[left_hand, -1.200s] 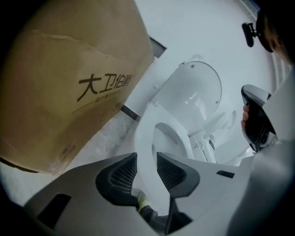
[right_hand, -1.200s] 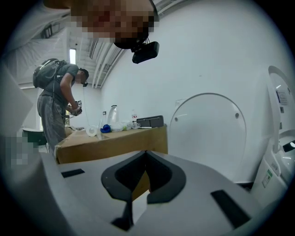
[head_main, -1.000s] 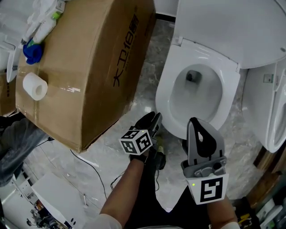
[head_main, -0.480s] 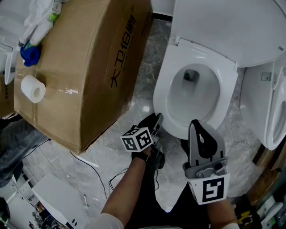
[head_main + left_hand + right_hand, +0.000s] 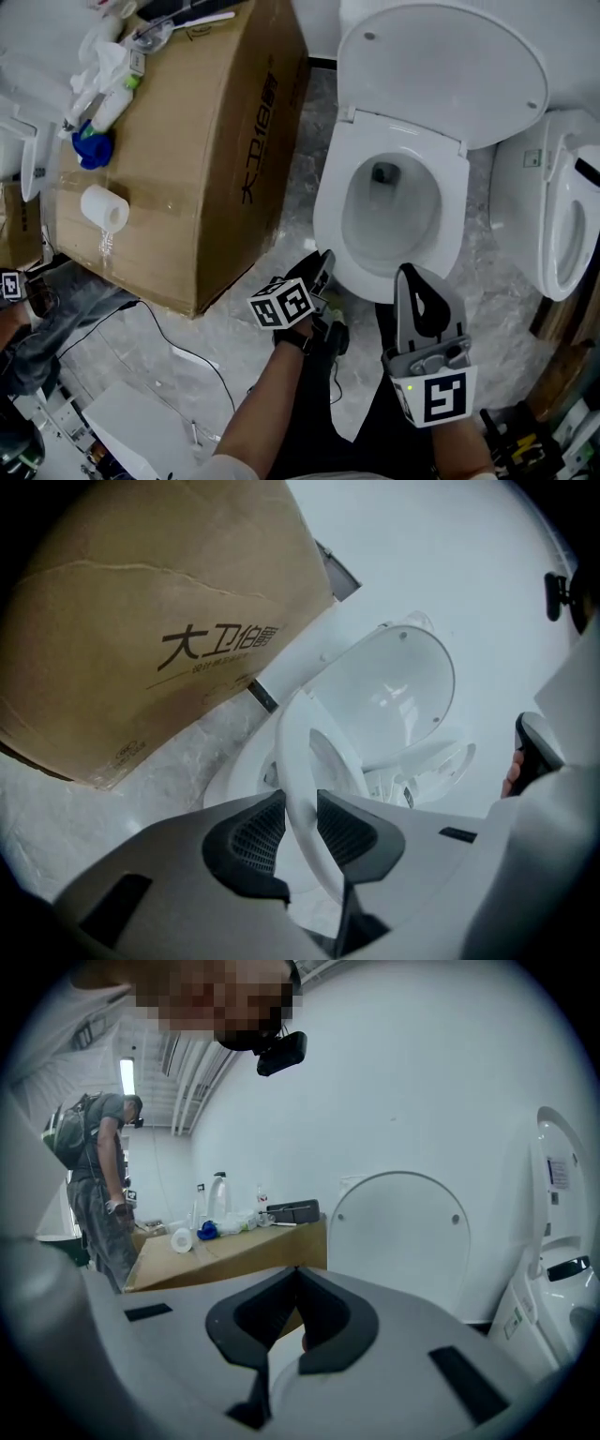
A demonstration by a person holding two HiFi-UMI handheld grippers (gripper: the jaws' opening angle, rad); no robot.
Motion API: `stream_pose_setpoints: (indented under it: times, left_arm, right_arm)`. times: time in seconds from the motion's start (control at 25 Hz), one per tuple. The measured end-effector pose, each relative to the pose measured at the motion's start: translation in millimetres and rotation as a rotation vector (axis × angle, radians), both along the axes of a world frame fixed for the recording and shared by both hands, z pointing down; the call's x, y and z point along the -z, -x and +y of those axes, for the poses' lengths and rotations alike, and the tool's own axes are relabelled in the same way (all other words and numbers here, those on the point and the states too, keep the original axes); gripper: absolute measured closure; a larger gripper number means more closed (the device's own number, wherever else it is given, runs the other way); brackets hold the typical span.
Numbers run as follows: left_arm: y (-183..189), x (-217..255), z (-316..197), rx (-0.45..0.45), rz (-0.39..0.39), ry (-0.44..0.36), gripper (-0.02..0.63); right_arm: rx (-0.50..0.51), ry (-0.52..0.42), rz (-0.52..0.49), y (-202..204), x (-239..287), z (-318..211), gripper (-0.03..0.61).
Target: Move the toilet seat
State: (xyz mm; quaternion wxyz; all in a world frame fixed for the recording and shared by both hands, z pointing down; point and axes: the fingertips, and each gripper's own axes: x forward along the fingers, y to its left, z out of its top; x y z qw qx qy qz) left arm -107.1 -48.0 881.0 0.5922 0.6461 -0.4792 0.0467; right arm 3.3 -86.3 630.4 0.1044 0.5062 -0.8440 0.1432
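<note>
The left tool (image 5: 300,810) is clamped on the near rim of the toilet seat (image 5: 305,733); its jaws have just been closing. The seat runs from there to its hinge at the far end, below the raised lid (image 5: 441,66). The right tool (image 5: 296,1279), jaws together and empty, is to the right.

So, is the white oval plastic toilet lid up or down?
Up. The white oval lid stands raised behind the open bowl in the head view, and upright in the right gripper view.

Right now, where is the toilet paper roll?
Head view, left side: the toilet paper roll sits on top of the cardboard box, near the blue object.
</note>
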Motion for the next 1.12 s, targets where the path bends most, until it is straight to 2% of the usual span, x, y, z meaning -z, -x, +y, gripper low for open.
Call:
stream_pose_setpoints:
  times: [0.12, 0.56, 0.88, 1.12]
  left_arm:
    - [-1, 27, -6, 0.010, 0.016, 0.000, 0.502]
    - [-19, 131, -56, 0.008, 0.119, -0.028, 0.481]
    - [-31, 195, -116, 0.091, 0.204, -0.091, 0.449]
    - [-37, 225, -158, 0.210, 0.280, -0.125, 0.436]
  right_arm:
    - [0.014, -0.010, 0.026, -9, 20, 2, 0.565]
    - [-0.074, -0.061, 0.023, -44, 120, -20, 0.565]
    - [-0.077, -0.094, 0.029, -70, 164, -60, 0.565]
    - [-0.049, -0.100, 0.031, -79, 176, -92, 0.565]
